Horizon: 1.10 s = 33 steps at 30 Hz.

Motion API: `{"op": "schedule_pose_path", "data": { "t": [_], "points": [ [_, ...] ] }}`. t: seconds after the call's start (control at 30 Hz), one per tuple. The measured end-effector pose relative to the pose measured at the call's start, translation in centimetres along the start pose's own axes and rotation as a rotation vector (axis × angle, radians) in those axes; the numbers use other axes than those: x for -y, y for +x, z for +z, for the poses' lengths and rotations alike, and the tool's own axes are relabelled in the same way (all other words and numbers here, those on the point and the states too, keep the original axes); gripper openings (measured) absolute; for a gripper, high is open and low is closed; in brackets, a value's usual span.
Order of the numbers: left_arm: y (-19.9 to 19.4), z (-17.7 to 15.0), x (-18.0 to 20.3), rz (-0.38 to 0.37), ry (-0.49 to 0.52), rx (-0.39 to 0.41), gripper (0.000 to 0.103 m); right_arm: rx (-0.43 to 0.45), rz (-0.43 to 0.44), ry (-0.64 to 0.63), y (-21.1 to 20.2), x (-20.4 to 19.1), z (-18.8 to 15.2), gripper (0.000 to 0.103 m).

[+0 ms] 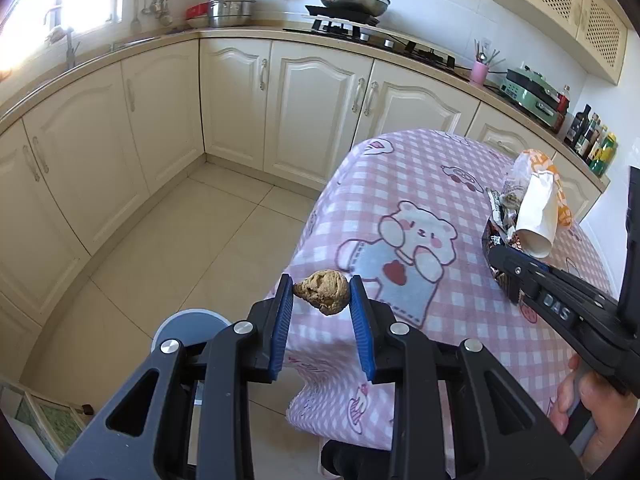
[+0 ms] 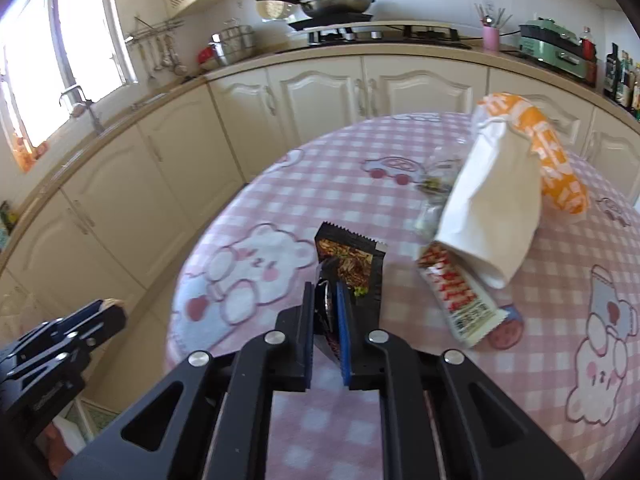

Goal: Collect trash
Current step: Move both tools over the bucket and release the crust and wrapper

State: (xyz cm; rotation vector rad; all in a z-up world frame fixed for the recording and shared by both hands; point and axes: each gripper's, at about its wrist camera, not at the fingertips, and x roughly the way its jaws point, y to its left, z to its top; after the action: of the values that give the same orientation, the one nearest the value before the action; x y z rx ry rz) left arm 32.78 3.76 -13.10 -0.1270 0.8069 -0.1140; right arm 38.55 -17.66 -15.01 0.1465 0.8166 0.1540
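My left gripper (image 1: 322, 294) is shut on a crumpled brown lump of trash (image 1: 322, 291), held over the floor beside the table's left edge. My right gripper (image 2: 326, 302) is shut on the near end of a black snack wrapper (image 2: 360, 264) that lies on the pink checked tablecloth (image 2: 320, 184). Beyond it lie a red-and-white wrapper (image 2: 460, 300), a white paper bag (image 2: 492, 208), an orange-and-white bag (image 2: 556, 152) and a clear plastic bag with scraps (image 2: 436, 184). The left wrist view shows the right gripper (image 1: 502, 270) at the same pile.
A round grey bin lid (image 1: 192, 326) shows on the tiled floor (image 1: 168, 248) below my left gripper. Cream cabinets (image 1: 240, 100) and a counter with stove, pans and bottles run behind the table. A hand (image 1: 592, 400) holds the right gripper's handle.
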Motion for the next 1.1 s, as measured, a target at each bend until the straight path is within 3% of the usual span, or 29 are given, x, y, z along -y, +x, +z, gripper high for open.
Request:
{"op": "schedule_pose_path", "data": {
  "t": [0.4,0.77,1.03,1.07,1.1],
  "points": [
    [-1.0,-1.2,-7.6,0.077,-0.115,-0.004,0.027,0.001,0.198,-0.17,-1.0,-10.8,-0.4,0.01],
    [0.2,-2.6,-14.7,0.151,-0.212,-0.049,0.027,-0.118,0.319,-0.279,4.4,-20.2,-2.5,0.01],
    [2.5,-2.8,-17.7,0.189,-0.245,-0.077,0.028,-0.177,0.333,-0.293,8.3,-22.9,-3.4,0.01],
    [2.7,-2.6,-18.0,0.196,-0.248,-0.076,0.029,-0.182,0.332,-0.292,8.7,-23.1,-3.4,0.01],
    [3.0,-2.5,-18.2,0.206,-0.251,-0.076,0.041,-0.185,0.331,-0.292,9.0,-23.1,-3.4,0.01]
  ]
}}
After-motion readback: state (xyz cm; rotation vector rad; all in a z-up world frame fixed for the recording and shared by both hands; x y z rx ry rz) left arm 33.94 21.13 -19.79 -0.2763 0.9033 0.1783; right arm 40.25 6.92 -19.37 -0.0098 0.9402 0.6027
